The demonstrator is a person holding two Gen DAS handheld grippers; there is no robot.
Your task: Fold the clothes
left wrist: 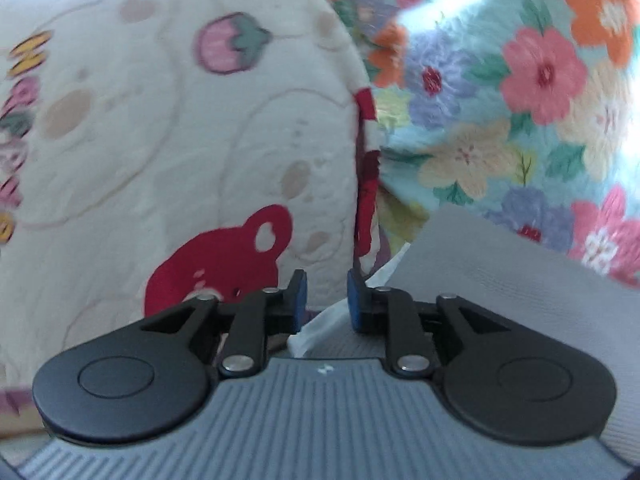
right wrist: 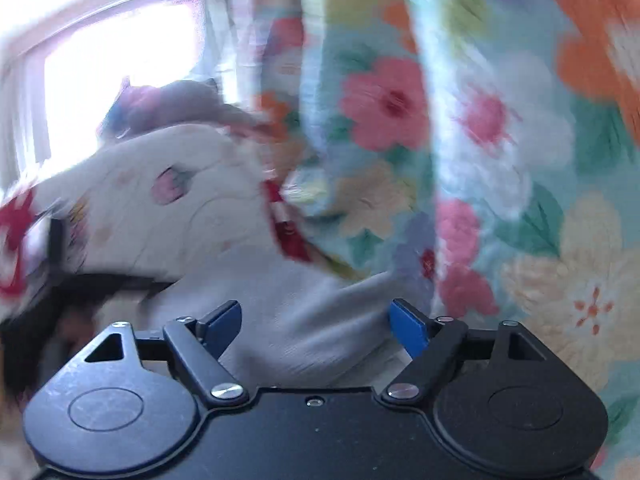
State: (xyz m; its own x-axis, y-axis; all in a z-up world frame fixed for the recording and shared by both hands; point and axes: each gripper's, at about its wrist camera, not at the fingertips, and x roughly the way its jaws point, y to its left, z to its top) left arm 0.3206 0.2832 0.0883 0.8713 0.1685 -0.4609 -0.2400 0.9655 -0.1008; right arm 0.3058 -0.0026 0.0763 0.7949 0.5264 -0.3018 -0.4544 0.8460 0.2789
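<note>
My left gripper [left wrist: 327,296] is hanging slightly parted with nothing pinched, a white scrap just below the gap. My right gripper [right wrist: 316,328] is gaping wide over the grey garment [right wrist: 296,332], near me, with the floral blanket [right wrist: 520,200] hanging on the right and the cream bear-print blanket [left wrist: 180,140] on the left.

Fuzzy fleece floral blanket [left wrist: 520,80]; smooth matt grey cloth [left wrist: 480,280].

Bright window [right wrist: 120,60] upper left, pale frame, daylight glaring through; surroundings blurred.

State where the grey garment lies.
In the left wrist view the grey garment lies lower right, below the floral blanket and beside the cream bear-print blanket.
</note>
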